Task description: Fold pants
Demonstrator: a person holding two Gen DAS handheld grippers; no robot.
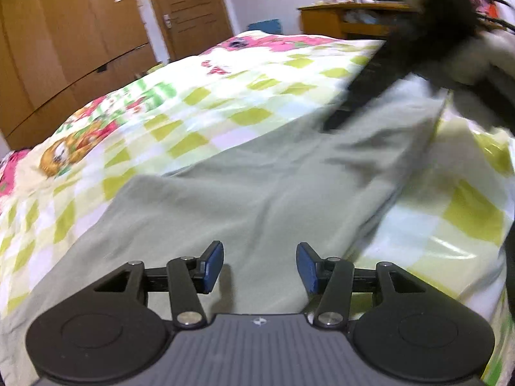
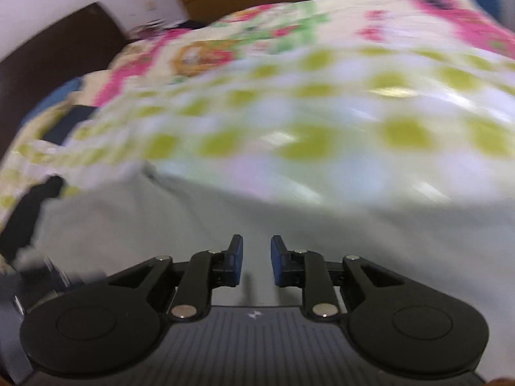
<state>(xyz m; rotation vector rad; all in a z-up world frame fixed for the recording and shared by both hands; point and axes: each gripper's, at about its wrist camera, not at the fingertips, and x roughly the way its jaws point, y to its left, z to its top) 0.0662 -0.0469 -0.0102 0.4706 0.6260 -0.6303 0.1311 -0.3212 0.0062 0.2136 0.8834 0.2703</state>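
Pale grey-green pants lie spread on a checked, flowered bedspread. My left gripper is open and empty, just above one end of the pants. A blurred dark shape, seemingly the other gripper, rests on the pants' far end. In the right wrist view the pants fill the lower half, blurred. My right gripper is open with a narrow gap, low over the cloth, holding nothing.
Wooden wardrobe and door stand behind the bed. A wooden desk with clutter stands at the back right. A dark headboard and dark items lie at the bed's left.
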